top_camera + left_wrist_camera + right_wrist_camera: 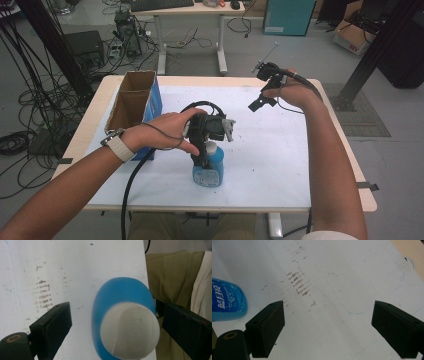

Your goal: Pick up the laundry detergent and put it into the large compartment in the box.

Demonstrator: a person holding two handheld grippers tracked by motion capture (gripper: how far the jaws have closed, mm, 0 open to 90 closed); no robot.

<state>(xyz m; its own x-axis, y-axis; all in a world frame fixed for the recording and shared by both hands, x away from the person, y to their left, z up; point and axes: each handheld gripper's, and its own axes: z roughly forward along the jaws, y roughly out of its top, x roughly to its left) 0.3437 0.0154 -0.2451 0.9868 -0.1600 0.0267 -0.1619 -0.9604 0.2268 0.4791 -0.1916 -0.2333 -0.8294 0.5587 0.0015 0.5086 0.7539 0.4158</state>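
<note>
The white-covered table (265,170) is lying mostly bare, a cardboard box (134,100) sitting at its 9 o'clock edge. The blue bottle (208,167) is standing upright near the 6 o'clock edge, long axis vertical, white cap (130,330) pointing up. The left gripper (202,150) is hovering over it, jaws spread wide either side of the cap, not pressing. The right gripper (261,102) is hanging at 1 o'clock, jaws wide, gripping nothing.
</note>
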